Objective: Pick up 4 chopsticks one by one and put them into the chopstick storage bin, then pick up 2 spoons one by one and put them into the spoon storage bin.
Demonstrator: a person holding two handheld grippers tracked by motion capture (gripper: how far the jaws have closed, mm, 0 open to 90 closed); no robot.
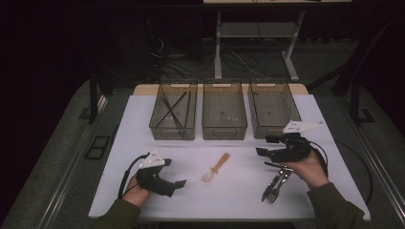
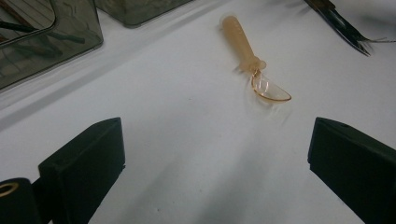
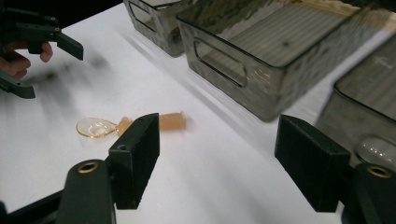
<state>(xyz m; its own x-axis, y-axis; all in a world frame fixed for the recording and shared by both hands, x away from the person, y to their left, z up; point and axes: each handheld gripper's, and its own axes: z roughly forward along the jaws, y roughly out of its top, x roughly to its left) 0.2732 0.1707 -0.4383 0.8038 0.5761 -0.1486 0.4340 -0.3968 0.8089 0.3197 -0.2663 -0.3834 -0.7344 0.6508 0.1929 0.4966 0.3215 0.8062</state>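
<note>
A translucent orange spoon (image 1: 217, 167) lies mid-table, bowl toward the front edge. My left gripper (image 1: 174, 172) rests at the front left, its jaws open and empty, aimed at the spoon (image 2: 254, 65) a short way ahead of them. My right gripper (image 1: 264, 146) hovers at the right, in front of the right bin, pointing left, with its jaws open and nothing between them. In the right gripper view the spoon (image 3: 100, 127) lies beyond the left jaw, which hides part of its handle. The left gripper (image 2: 217, 140) and the right gripper (image 3: 219, 140) both show bare table between their jaws.
Three smoky clear bins stand in a row at the back: the left bin (image 1: 155, 125) holds dark sticks, then the middle bin (image 1: 224, 131) and the right bin (image 1: 272, 114). Metal forks (image 1: 274, 183) lie under my right hand. The other gripper (image 3: 42, 46) shows far left.
</note>
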